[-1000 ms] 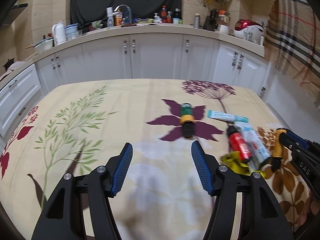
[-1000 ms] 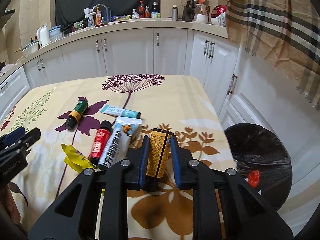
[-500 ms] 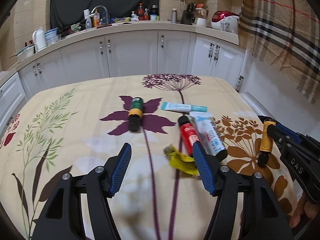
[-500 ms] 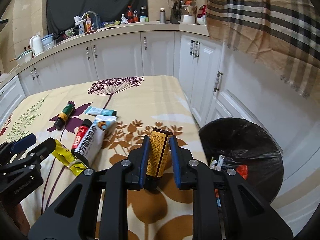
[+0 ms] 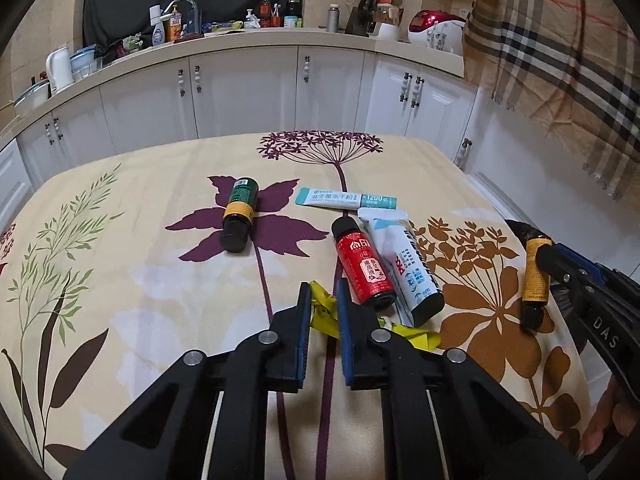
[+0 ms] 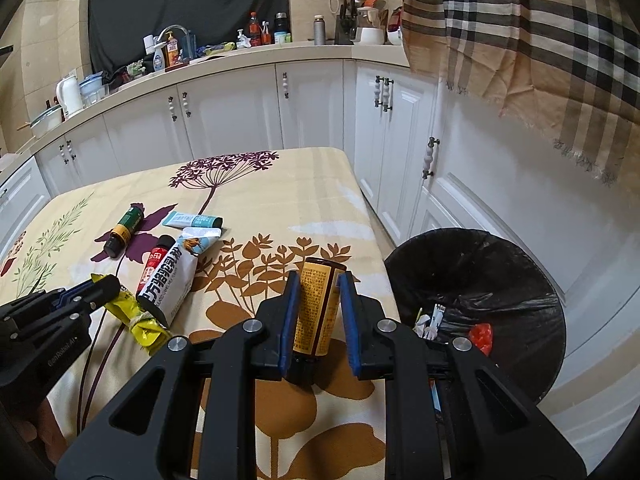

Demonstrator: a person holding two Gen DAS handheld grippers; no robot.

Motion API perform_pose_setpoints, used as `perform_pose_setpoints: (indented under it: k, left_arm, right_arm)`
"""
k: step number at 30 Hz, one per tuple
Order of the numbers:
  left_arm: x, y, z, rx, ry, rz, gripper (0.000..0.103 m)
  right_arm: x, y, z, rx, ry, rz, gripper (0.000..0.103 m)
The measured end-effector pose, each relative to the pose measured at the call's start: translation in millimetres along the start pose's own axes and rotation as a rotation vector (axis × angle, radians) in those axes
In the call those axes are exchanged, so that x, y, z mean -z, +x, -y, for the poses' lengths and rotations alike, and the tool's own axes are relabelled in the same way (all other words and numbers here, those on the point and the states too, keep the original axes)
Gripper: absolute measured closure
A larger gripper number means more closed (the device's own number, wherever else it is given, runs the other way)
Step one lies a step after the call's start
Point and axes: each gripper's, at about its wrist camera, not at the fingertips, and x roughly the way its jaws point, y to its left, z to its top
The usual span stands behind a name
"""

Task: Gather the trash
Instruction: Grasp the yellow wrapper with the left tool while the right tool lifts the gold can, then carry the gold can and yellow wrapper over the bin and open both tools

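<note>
My left gripper (image 5: 322, 300) is shut on a crumpled yellow wrapper (image 5: 326, 314) lying on the flowered tablecloth (image 5: 140, 280); the wrapper also shows in the right wrist view (image 6: 140, 320). My right gripper (image 6: 318, 292) is shut on a yellow-labelled brown bottle (image 6: 316, 308), held above the table's right edge beside the black-lined trash bin (image 6: 480, 292). The same bottle shows in the left wrist view (image 5: 534, 280). On the cloth lie a red bottle (image 5: 362, 266), a white-and-blue tube (image 5: 408, 264), a teal sachet (image 5: 346, 199) and a green-and-yellow bottle (image 5: 239, 214).
The bin holds some scraps, among them a red piece (image 6: 480, 334). White kitchen cabinets (image 5: 240, 92) with a cluttered counter run behind the table. A plaid cloth (image 6: 540, 40) hangs at the upper right.
My left gripper moved right to the yellow wrapper and shut on it. My right gripper carried the bottle rightward, bringing the bin further into view.
</note>
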Motion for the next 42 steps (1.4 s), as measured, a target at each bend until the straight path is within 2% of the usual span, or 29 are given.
perform_pose_setpoints:
  k: [8,10,17,20,21,22,24,30,36,38,39,42]
  left_arm:
    - [-2,-15,-20,-0.031,-0.024,0.045,0.092]
    - [-4,-19,-26,-0.040,-0.029,0.058,0.092]
    - [-4,-26,-41,-0.077,-0.033,0.076,0.092]
    - [-2,-24,-48,-0.082,-0.044,0.064,0.092]
    - [-1,-23,-49,-0.082,-0.047,0.062,0.092]
    - [0,-23,-51,-0.082,-0.050,0.059,0.092]
    - [0,-23,-53,-0.081,-0.054,0.058,0.092]
    - [-1,-25,-58,-0.084,-0.059,0.066,0.092]
    - [0,-26,-61,-0.080,-0.065,0.070,0.092]
    - [1,-25,-62,-0.078,-0.066,0.071,0.092]
    - [1,-25,-62,-0.077,-0.067,0.070,0.092]
    - [1,-27,-63,-0.073,-0.071,0.073,0.092]
  right_arm:
    - [-1,-1,-8,-0.009,-0.013,0.001,0.086]
    - [-1,-1,-11,-0.014,-0.016,0.002,0.099]
    - [0,4,-19,-0.047,-0.026,-0.021,0.099]
    - [1,3,-18,-0.039,-0.019,-0.015,0.097]
    - [1,3,-18,-0.037,-0.017,-0.016,0.092]
    - [1,4,-17,-0.038,-0.015,-0.022,0.082]
    - [0,6,-16,-0.045,-0.007,-0.028,0.076]
    - [-4,15,-30,-0.050,-0.039,-0.052,0.071]
    - [-1,33,-34,-0.034,-0.046,-0.131,0.070]
    - [-1,35,-33,-0.035,-0.042,-0.144,0.073]
    - [0,37,-33,-0.035,-0.041,-0.154,0.079]
    - [0,37,-31,-0.046,-0.041,-0.160,0.079]
